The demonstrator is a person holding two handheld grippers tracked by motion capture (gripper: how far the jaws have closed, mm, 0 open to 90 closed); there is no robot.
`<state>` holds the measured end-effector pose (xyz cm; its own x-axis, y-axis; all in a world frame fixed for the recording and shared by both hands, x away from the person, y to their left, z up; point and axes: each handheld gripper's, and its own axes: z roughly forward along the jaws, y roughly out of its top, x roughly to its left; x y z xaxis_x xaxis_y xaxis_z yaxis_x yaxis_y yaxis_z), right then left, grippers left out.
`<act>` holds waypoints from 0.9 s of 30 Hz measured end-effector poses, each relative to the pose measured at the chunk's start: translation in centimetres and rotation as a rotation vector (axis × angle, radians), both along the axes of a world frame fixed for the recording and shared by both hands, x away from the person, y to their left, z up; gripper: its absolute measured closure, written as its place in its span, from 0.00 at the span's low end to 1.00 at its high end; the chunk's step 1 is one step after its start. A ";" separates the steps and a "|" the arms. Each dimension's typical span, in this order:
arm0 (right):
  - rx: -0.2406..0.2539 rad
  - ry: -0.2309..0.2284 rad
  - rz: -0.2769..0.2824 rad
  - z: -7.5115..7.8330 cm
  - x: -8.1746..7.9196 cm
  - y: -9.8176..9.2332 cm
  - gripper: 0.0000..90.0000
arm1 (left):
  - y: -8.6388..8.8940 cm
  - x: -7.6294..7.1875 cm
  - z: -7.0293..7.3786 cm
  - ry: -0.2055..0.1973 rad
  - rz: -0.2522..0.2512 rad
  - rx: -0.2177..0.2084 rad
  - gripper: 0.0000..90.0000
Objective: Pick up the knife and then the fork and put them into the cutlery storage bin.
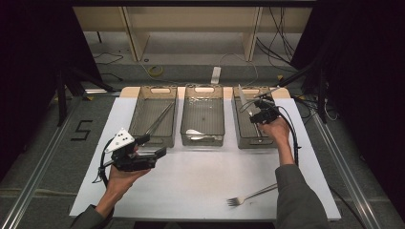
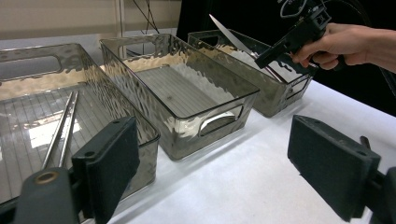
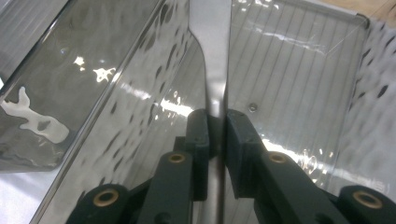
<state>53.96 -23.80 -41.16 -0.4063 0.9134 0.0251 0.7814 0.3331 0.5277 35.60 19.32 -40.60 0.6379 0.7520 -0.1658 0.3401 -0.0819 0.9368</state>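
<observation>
My right gripper [image 1: 253,113] is shut on a table knife [image 1: 242,98] and holds it above the right clear bin [image 1: 237,131], blade pointing away and up. In the right gripper view the knife [image 3: 212,70] runs up from between the pressed pads [image 3: 198,135], with the bin's ribbed floor below. The left gripper view shows that same right gripper [image 2: 268,55] and knife blade [image 2: 229,33] over the far bin [image 2: 280,93]. My left gripper [image 1: 154,146] stands open and holds nothing in front of the left bin [image 1: 136,114]. Its jaws are wide apart [image 2: 219,158].
A pair of metal chopsticks [image 1: 160,119] lies in the left bin [image 2: 28,79]. The middle bin [image 1: 184,114] holds a spoon [image 1: 200,134]. A fork [image 1: 246,198] lies on the white table [image 1: 191,181] near the front edge, beside the right sleeve.
</observation>
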 end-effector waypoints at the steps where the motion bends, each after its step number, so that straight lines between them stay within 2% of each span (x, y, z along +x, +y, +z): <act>1: -0.001 0.003 -0.001 -0.1 0.0 0.0 0.90 | 0.0 0.0 0.0 0.000 0.000 -0.002 0.18; 5: 0.005 0.025 -0.010 -0.4 0.1 0.0 0.89 | 0.0 0.0 0.0 0.001 0.000 -0.001 0.18; 7: -0.007 0.051 -0.012 -0.7 0.2 0.1 0.88 | 0.0 0.0 0.0 0.000 0.000 -0.002 0.18; 8: -0.013 0.051 -0.015 -0.7 0.2 0.1 0.82 | 0.0 0.0 0.0 0.000 0.000 -0.002 0.18; 9: 0.008 0.055 -0.022 -0.6 0.3 0.1 0.74 | 0.0 0.0 0.0 0.001 0.001 0.000 0.18; 11: 0.028 0.054 -0.010 -0.2 0.2 0.0 0.69 | 0.0 0.0 0.0 0.002 0.001 0.000 0.18; 14: 0.038 0.023 0.018 0.5 -0.1 0.0 0.60 | 0.0 0.0 0.0 0.001 0.001 -0.003 0.18; 16: 0.035 0.023 0.036 0.8 -0.5 0.0 0.52 | 0.0 0.0 0.0 0.002 0.000 -0.001 0.18; 18: 0.028 0.008 0.073 1.2 -1.1 0.1 0.50 | 0.1 0.0 0.0 0.000 0.001 -0.001 0.18; 21: 0.056 -0.024 0.133 2.0 -2.6 0.1 0.44 | 0.1 0.0 0.0 0.004 0.003 0.000 0.18; 25: 0.061 -0.031 0.241 2.9 -5.3 0.3 0.39 | 0.1 0.1 -0.1 0.009 0.002 -0.002 0.18; 27: 0.077 -0.042 0.277 3.2 -6.9 0.3 0.39 | 0.0 0.2 -0.1 0.010 0.004 -0.001 0.18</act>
